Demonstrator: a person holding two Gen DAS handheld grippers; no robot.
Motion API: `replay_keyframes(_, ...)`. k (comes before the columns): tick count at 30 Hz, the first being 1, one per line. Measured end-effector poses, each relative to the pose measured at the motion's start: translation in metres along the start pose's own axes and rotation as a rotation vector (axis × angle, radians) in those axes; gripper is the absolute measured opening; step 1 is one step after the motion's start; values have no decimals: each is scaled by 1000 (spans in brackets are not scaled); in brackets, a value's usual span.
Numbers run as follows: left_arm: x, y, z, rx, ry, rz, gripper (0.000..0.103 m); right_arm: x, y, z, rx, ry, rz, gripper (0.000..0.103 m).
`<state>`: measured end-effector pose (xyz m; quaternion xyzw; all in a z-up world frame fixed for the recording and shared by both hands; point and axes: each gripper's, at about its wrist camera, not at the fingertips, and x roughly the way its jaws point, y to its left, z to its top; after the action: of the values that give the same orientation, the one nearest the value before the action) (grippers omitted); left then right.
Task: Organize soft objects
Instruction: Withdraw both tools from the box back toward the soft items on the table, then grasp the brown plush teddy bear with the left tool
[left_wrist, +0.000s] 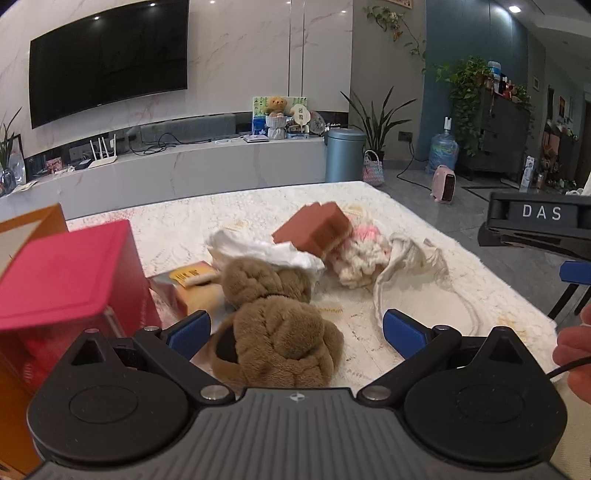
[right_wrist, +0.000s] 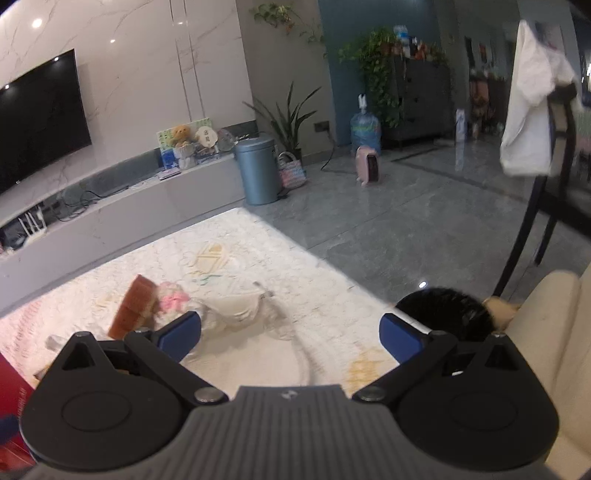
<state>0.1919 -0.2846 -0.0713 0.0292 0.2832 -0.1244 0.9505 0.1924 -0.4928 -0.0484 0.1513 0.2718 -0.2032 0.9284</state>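
Left gripper (left_wrist: 292, 328), jaws apart, straddled the near lobe of the brown plush toy (left_wrist: 275, 321) on the bench (left_wrist: 480, 295); closing square across that lobe looked the sound grip. Red box (left_wrist: 70, 273) crowded its left, tissue pack (left_wrist: 192, 284), white cloth (left_wrist: 266, 251) and sponge (left_wrist: 314, 229) lay behind. Right gripper (right_wrist: 290, 332), jaws apart and empty, hovered over the drawstring bag (right_wrist: 236, 314), blurred.
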Motion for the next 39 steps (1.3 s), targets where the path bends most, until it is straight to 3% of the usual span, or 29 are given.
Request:
replay_keyframes(7,24,-9,-11,-2,42,51,103,23,3,-15,-99,48,-33,101)
replay_keyframes(19,42,-15,-22,2,67,144,103,36,-3,-21,-80,93,0,101)
replay_keyframes(22,41,-13,-23,-16,37,170,103,36,-5,-20,-69,92,9,101)
replay_keyframes(28,42,-16,-24,2,32,166,103,39,-7,-21,-57,106,36,101)
replay_keyframes(32,41,-14,-24,7,30,158,87,39,-9,-22,-53,106,42,101)
replay_keyframes(39,43,-12,-24,-11,66,142,77,38,-9,-23,-44,110,58,101)
